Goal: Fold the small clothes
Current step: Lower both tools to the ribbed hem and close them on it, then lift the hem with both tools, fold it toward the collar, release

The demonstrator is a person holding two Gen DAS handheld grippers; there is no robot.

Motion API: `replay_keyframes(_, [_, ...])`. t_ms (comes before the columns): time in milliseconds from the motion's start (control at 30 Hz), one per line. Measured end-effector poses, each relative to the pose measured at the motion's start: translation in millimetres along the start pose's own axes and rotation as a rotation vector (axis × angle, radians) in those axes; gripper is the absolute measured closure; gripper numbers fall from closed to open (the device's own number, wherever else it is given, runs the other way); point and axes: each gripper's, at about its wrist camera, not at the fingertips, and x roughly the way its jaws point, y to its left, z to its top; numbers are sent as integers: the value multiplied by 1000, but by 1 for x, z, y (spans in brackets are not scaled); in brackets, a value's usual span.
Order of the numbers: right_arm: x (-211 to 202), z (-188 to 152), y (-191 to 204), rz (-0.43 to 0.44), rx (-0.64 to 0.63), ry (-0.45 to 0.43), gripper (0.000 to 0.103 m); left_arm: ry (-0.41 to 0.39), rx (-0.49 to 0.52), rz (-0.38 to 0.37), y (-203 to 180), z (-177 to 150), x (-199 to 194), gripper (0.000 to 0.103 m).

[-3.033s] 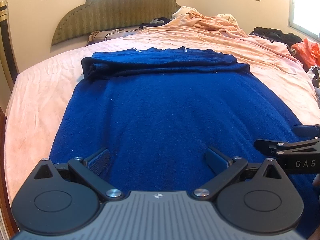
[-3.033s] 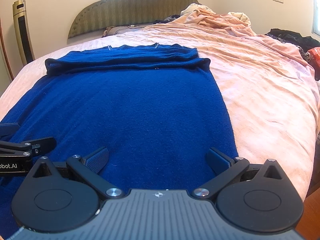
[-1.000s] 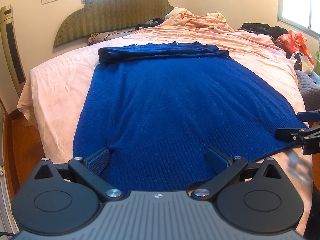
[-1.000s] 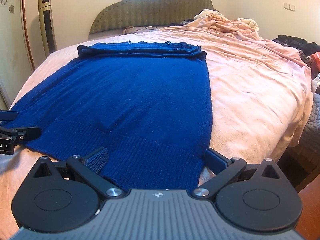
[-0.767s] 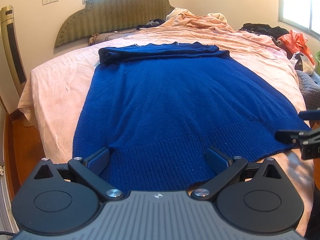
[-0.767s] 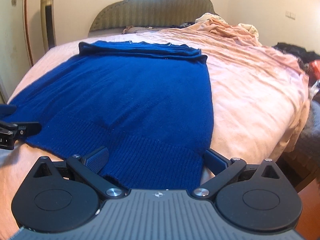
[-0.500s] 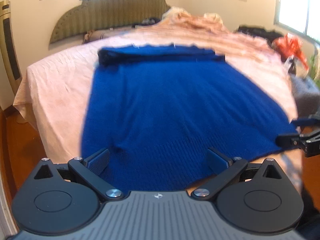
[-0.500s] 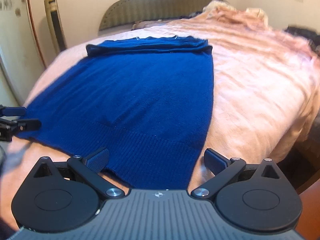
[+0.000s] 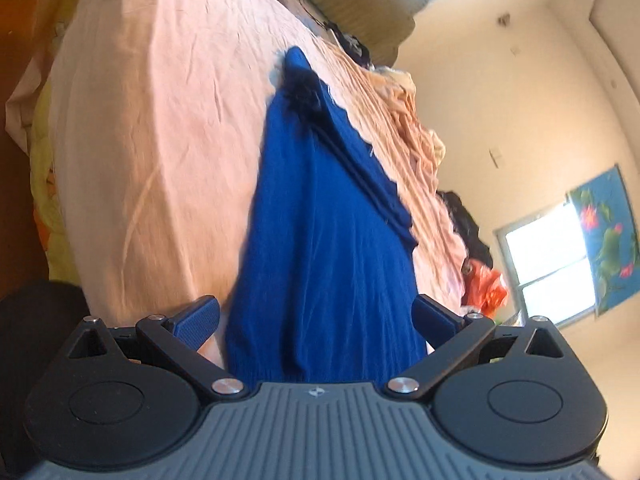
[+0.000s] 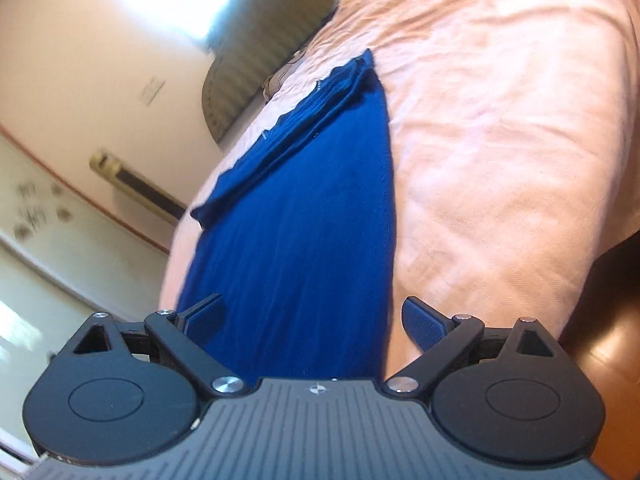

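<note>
Left wrist view showed my left hand-held gripper spread around the blue sweater hem on the bed, my right hand-held gripper likewise, next pinching it.

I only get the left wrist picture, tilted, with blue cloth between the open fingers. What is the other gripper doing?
Observer: The right gripper is open too, spread over the near end of the blue sweater; it grips nothing.
Operator: Which part of the sweater?
Observer: Its right edge. One finger sits over the pink sheet instead.
Operator: Anything else that I miss?
Observer: A tall beige appliance stands by the wall.
</note>
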Motion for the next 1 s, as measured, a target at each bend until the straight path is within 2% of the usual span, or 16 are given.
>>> replay_keyframes(100, [2,0,-9,58,48,17,8,42,40,20,-2,5,11,0])
replay_keyframes(200, [5,1,-12,135,80,128,19,54,6,-15,1,6,13,0])
replay_keyframes(233, [5,0,-11,147,69,167,25,76,-17,-32,2,6,13,1])
replay_keyframes(333, [3,-8,-9,162,39,234,29,198,-82,-126,6,-6,20,1])
replay_keyframes(400, [0,-12,-12,178,61,250,28,245,-58,-156,5,-18,21,1])
replay_keyframes(500, [-4,-16,-19,199,110,244,29,258,-51,-167,3,-25,20,2])
replay_keyframes(533, [-5,-17,-20,203,119,244,30,253,-49,-161,1,-26,19,10])
replay_keyframes(567, [-5,-17,-22,206,124,245,31,261,-28,-145,-1,-26,20,27])
replay_keyframes(600, [-5,-18,-23,207,129,247,34,277,2,-113,-4,-27,22,35])
replay_keyframes(633, [-5,-18,-23,207,132,252,37,287,30,-77,-6,-27,26,48])
replay_keyframes(700, [-4,-19,-25,202,135,260,44,290,70,-56,-8,-28,28,50])
replay_keyframes(767, [-3,-18,-28,180,131,265,58,291,77,-49,-11,-29,30,50])
replay_keyframes(833, [-3,-20,-30,140,119,277,94,285,78,-42,-14,-30,33,50])
replay_keyframes(933, [-4,-24,-31,136,114,261,94,261,40,-40,-12,-32,33,50])
replay_keyframes(1000, [-5,-26,-31,135,111,251,94,257,65,-35,-14,-33,34,53])
